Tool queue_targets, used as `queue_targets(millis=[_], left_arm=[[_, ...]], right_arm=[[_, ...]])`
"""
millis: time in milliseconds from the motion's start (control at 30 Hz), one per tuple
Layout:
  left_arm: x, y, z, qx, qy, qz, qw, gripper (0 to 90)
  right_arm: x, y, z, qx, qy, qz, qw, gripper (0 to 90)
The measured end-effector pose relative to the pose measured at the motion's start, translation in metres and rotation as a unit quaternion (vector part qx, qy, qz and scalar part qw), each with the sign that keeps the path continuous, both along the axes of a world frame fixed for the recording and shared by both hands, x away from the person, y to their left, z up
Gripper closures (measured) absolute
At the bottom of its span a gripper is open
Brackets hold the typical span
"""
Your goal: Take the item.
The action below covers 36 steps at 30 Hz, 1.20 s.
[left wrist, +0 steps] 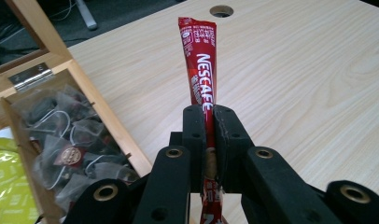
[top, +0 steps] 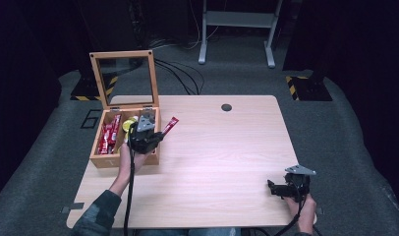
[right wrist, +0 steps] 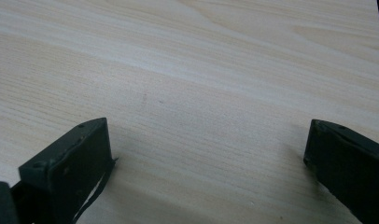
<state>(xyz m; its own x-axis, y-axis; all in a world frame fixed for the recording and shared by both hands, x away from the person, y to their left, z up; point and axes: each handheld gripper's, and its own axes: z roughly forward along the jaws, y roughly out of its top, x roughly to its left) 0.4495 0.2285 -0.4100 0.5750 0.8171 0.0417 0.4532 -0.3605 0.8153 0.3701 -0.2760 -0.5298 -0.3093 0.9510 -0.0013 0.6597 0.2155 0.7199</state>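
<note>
High view first: we see the left tool (top: 156, 136) above the right-hand edge of the open wooden box with a glass-panelled lid (top: 100, 160), which sits at the left side of the pale wooden table (top: 222, 157). Its 2 jaws are clamped on a long red instant-coffee stick sachet with white lettering (top: 170, 125), which juts up and to the right past the box's rim, over bare tabletop. From the left gripper view we see the same sachet (left wrist: 200, 60) pinched near its lower part between the 2 black pads, its free end pointing toward the round cable hole in the table (left wrist: 221, 10). Beside it, the box holds clear-wrapped tea bags (left wrist: 66, 144) in 1 compartment and yellow-green packets (left wrist: 5, 186) in the next. More red sachets (top: 108, 135) lie in the box's left compartment.

We find the right tool (top: 281, 189) near the table's front right corner, well apart from the box. Its jaws stand wide with nothing between them but bare table (right wrist: 201, 93).
</note>
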Motion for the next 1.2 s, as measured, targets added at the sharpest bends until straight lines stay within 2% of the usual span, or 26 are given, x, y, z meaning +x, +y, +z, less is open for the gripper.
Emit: queue_targets(millis=[433,767,1200], left_arm=[[0.002,-0.024,-0.012,-0.011,0.013,-0.013,0.9998,83.4],[0.002,-0.044,-0.024,0.0,0.023,-0.029,0.9993,83.4],[0.007,-0.063,-0.042,-0.002,0.037,-0.032,0.9988,83.4]], right_arm=[[0.0,0.0,0.0,0.001,0.0,0.0,1.0,0.2],[0.0,0.0,0.0,0.001,0.001,-0.001,1.0,0.2],[0.0,0.0,0.0,0.001,0.0,0.0,1.0,0.2]])
